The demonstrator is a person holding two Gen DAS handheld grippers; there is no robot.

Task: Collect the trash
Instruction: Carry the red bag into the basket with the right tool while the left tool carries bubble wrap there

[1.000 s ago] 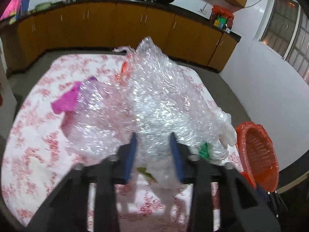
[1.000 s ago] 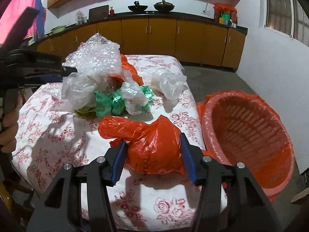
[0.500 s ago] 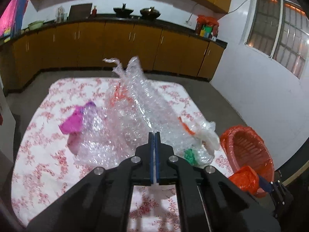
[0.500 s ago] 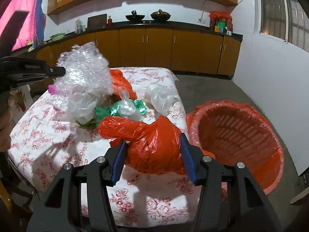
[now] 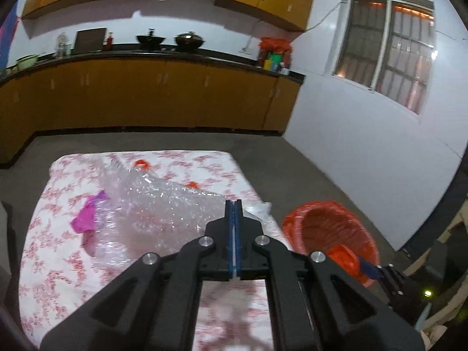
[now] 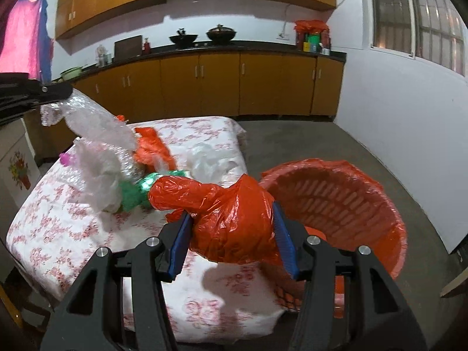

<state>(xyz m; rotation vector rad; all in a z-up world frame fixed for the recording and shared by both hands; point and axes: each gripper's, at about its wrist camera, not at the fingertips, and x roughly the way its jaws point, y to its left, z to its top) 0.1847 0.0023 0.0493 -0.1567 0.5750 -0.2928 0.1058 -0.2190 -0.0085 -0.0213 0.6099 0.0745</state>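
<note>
Since wrap is light and slippery, your left gripper pinches its edge; right gripper clasps the soft bag.

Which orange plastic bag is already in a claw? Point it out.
The crumpled orange bag clamped in the right claw, beside the orange basket. The other orange bag lies loose on the table among the pile.

- Dim indoor light; the white walls carry a bluish-purple cast.
- The window glows faintly orange.
- Motion blur smears the tablecloth and the bubble wrap.
- Fisheye bending curves the cabinets; the corners go black.
</note>
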